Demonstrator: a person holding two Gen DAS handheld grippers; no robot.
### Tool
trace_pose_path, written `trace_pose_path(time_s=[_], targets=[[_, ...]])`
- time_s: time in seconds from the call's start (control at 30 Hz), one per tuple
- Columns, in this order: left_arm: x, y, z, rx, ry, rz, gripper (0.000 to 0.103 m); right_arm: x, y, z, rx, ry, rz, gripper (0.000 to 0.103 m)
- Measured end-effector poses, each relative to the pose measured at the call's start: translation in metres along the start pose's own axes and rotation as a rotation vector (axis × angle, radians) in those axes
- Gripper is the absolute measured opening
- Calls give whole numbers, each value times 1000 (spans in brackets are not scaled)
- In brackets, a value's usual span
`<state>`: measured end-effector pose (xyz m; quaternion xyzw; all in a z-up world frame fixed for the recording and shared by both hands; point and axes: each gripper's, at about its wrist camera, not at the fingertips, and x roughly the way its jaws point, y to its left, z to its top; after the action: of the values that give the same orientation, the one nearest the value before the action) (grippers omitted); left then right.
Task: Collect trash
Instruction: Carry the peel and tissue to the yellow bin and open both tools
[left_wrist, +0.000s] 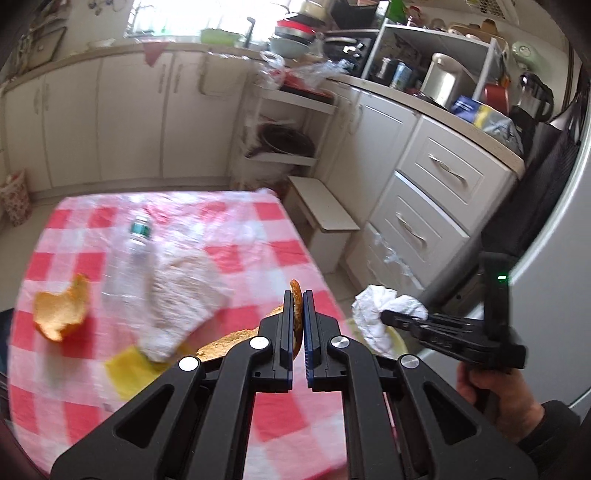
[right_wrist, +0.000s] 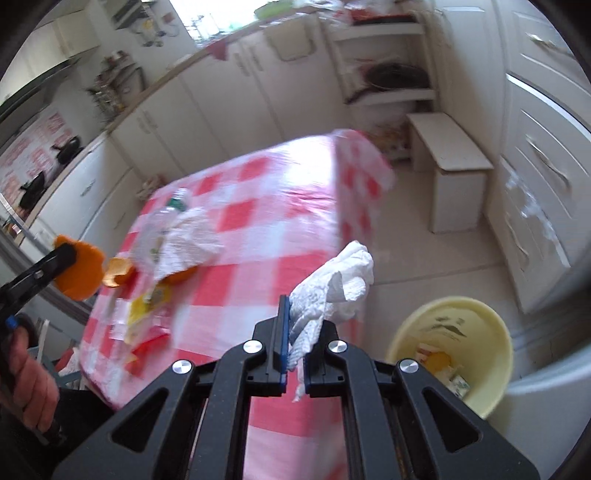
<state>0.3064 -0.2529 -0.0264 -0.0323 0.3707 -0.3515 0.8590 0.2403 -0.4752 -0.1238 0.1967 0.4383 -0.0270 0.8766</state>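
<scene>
My left gripper (left_wrist: 297, 306) is shut on a piece of orange peel (left_wrist: 296, 295), held above the checked table (left_wrist: 277, 236); it shows in the right wrist view as an orange piece (right_wrist: 79, 273) at the left. My right gripper (right_wrist: 295, 314) is shut on a crumpled white paper towel (right_wrist: 332, 284), held past the table's right edge; it also shows in the left wrist view (left_wrist: 373, 317). A yellow bin (right_wrist: 476, 314) with some trash inside stands on the floor below and to the right. On the table lie another orange peel (left_wrist: 62, 306), a clear plastic bottle (left_wrist: 129, 262), a crumpled tissue (left_wrist: 181, 291) and a yellow wrapper (left_wrist: 129, 369).
A small white stool (right_wrist: 450, 162) stands on the floor beyond the table. White cabinets and drawers (left_wrist: 436, 192) line the walls. A shelf rack with pans (left_wrist: 284, 144) stands in the corner. A grey fridge (left_wrist: 561, 236) is at the right.
</scene>
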Motion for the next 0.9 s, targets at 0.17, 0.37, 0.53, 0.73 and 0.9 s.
trace_pose_path(time_s=[0.17, 0.37, 0.53, 0.73, 0.9], targets=[[48, -44, -6, -66, 68, -113, 5, 29, -65, -10, 162, 135, -97, 7], [116, -90, -16, -136, 180, -189, 5, 63, -131, -19, 366, 285, -104, 36], [164, -116, -34, -165, 278, -199, 5, 41, -153, -9, 484, 197, -72, 54], [217, -140, -56, -211, 370, -192, 5, -40, -141, 25, 490, -113, 16, 64], [270, -160, -73, -216, 478, -125, 16, -85, -124, 43, 410, -270, 76, 69]])
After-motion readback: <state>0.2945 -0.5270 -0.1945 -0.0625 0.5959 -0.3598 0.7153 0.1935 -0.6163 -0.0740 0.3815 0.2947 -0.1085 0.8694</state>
